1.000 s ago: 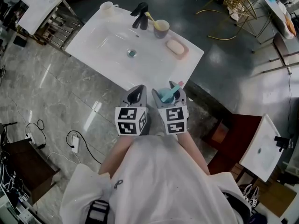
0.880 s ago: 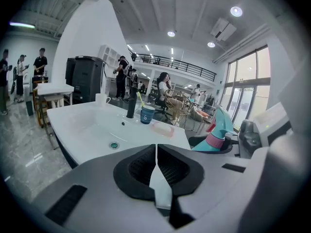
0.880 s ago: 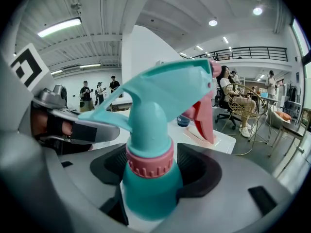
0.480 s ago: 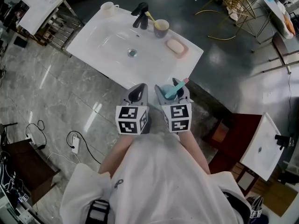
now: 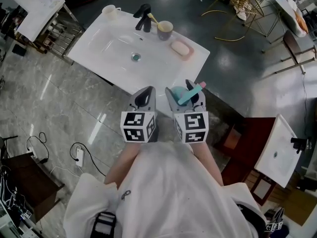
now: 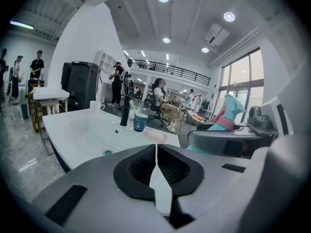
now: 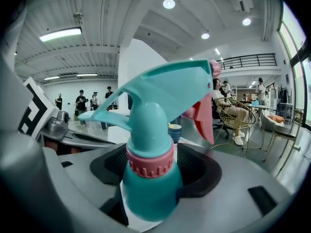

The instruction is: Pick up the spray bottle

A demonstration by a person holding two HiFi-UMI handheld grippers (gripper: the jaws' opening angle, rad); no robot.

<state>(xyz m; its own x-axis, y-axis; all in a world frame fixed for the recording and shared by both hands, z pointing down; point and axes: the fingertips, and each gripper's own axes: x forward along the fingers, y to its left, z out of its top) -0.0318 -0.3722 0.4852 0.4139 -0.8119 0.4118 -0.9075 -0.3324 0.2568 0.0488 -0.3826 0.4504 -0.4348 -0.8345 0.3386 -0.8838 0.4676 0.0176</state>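
Note:
A teal spray bottle [image 7: 150, 178] with a pink collar and pink trigger fills the right gripper view, upright between the jaws. My right gripper [image 5: 184, 95] is shut on it, held close to the body and off the basin; the bottle's teal head [image 5: 187, 94] shows above the jaws in the head view and also as the spray bottle [image 6: 227, 115] at the right of the left gripper view. My left gripper [image 5: 144, 99] is beside it, shut with nothing between its jaws, which meet along a thin seam.
A white washbasin [image 5: 104, 46] stands ahead with a black tap [image 5: 142, 17], a cup holding a toothbrush [image 5: 164, 29], a pink soap dish [image 5: 181, 49] and a white mug [image 5: 109, 10]. Cables and a socket strip [image 5: 78, 154] lie on the marble floor at left. A smaller basin [image 5: 277, 155] sits at right.
Both grippers have drawn back from the basin toward the body, the right one carrying the spray bottle. The basin now lies farther up in the head view.

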